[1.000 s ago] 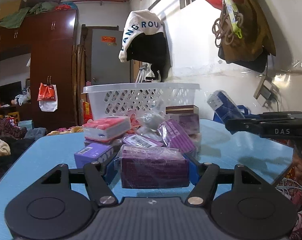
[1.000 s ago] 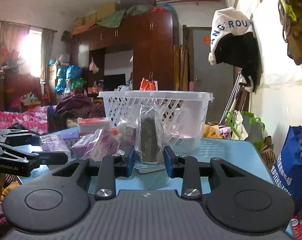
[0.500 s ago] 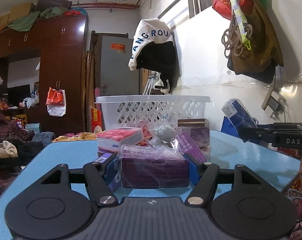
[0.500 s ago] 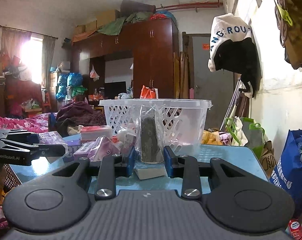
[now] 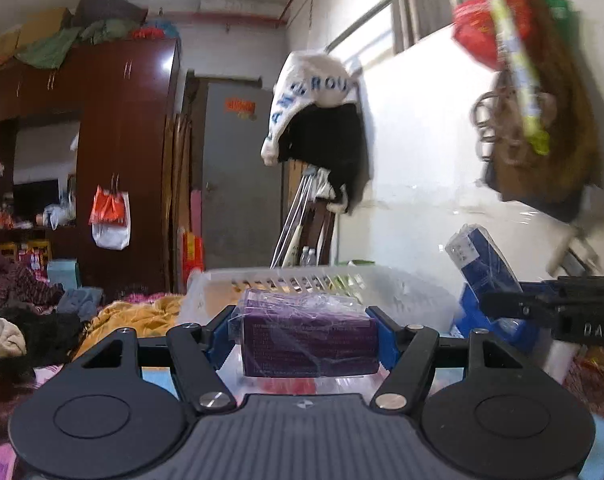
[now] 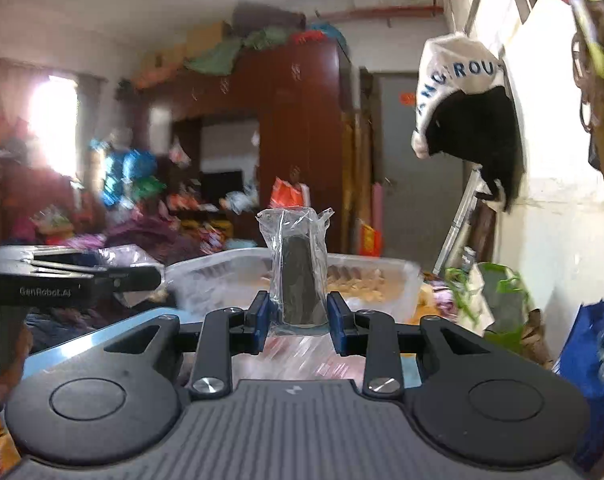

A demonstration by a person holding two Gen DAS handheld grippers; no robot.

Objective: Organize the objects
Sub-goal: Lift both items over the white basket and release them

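Observation:
My left gripper is shut on a purple box wrapped in clear plastic and holds it up in front of the rim of the white lattice basket. My right gripper is shut on a dark grey object in a clear plastic bag, held upright just before the basket. The right gripper also shows at the right of the left wrist view, with a blue packet beside it. The left gripper shows at the left of the right wrist view.
The blue table edge lies below the grippers. A white wall with a hanging white and black garment is on the right. A dark wooden wardrobe and a grey door stand behind. A blue bag sits at the right.
Both grippers have lifted their held items off the table and risen to the level of the basket rim. The pile of packets on the table has dropped out of view.

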